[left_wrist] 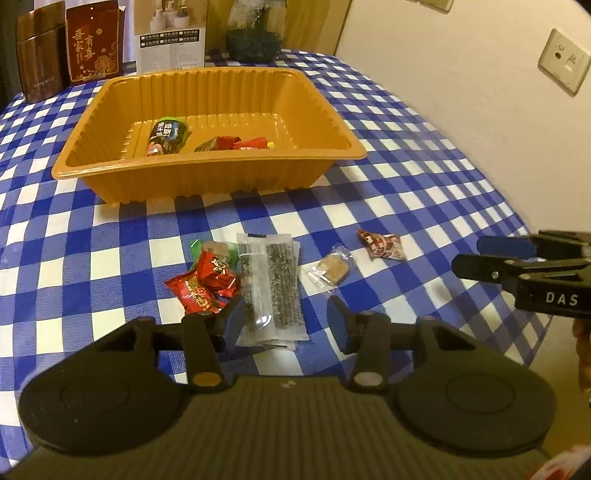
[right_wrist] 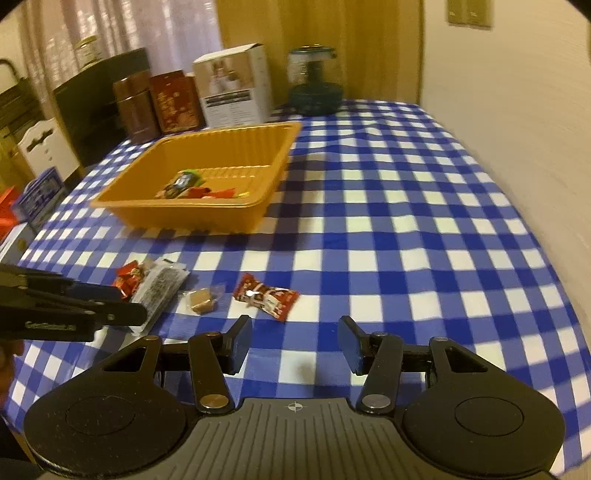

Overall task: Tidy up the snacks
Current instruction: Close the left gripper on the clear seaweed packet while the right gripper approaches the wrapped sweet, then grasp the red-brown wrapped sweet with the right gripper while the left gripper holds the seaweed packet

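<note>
Fingers of the left gripper [left_wrist: 286,325] are spread wide with nothing between the blue pads, hovering low over the near end of the long clear packet of dark seaweed strips [left_wrist: 271,286], which lies flat on the blue-and-white checked tablecloth [left_wrist: 406,155]. Fingers of the right gripper [right_wrist: 294,343] are likewise wide apart and empty, held above the cloth just short of the red-and-white printed candy wrapper [right_wrist: 266,295]. Loose snacks form a row along the near side of the cloth: crumpled red foil packets [left_wrist: 207,284] touching the seaweed packet's left edge, with a green-edged wrapper [left_wrist: 212,247] partly under them; a small clear wrapper holding a tan square biscuit [left_wrist: 328,269] just right of the seaweed packet; the red-and-white wrapper farthest right, apart from the rest. The orange ribbed plastic tray [left_wrist: 207,177] sits farther back on the cloth, well apart from the row. Inside it, near the front wall: a dark packet with white lettering and a green end [left_wrist: 168,134], and beside it red wrapped sweets [left_wrist: 236,143]. Behind the tray stand a brown tin [left_wrist: 38,62], a dark red printed box [left_wrist: 94,44], a white carton [left_wrist: 171,40] and a glass jar with dark green contents [left_wrist: 256,31].
</note>
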Action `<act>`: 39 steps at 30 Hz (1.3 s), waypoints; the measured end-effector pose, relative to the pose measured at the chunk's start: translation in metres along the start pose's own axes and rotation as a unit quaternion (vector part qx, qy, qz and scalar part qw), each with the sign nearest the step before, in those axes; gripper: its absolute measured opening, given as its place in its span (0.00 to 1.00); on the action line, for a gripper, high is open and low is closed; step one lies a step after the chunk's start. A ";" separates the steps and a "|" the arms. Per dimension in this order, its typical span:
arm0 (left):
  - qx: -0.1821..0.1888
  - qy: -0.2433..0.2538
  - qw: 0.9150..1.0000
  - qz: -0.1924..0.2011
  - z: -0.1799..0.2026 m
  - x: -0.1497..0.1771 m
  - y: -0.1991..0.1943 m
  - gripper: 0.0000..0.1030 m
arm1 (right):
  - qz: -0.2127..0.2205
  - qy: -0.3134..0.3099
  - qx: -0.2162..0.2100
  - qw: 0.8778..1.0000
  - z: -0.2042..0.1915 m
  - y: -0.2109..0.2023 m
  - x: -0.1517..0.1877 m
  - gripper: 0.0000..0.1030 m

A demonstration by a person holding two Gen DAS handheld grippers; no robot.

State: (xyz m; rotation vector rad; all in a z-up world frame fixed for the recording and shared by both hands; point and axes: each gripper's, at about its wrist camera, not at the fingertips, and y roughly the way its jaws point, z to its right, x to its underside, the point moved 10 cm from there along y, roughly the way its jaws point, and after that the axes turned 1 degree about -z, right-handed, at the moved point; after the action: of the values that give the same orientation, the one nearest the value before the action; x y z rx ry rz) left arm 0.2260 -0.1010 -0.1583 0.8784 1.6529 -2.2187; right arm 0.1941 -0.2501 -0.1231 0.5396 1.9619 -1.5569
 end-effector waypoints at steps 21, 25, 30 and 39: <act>-0.022 0.014 1.000 0.006 -0.003 0.009 0.006 0.33 | -0.027 -0.196 -0.017 0.980 -0.015 0.059 -0.006 0.50; -0.019 0.011 1.000 0.007 -0.001 0.013 0.004 0.33 | -0.034 -0.214 -0.031 0.976 -0.019 0.072 -0.008 0.50; -0.017 0.011 1.000 0.011 -0.001 0.013 0.004 0.34 | -0.036 -0.234 -0.051 0.970 -0.023 0.084 -0.008 0.50; -0.021 0.007 1.000 0.016 0.000 0.012 0.006 0.35 | -0.036 -0.205 -0.071 0.975 -0.028 0.085 -0.006 0.25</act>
State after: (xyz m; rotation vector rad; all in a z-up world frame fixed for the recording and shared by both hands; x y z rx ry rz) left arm 0.2195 -0.1009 -0.1706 0.9052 1.6751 -2.1533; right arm 0.2470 -0.2024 -0.1777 0.0766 1.7668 -1.4207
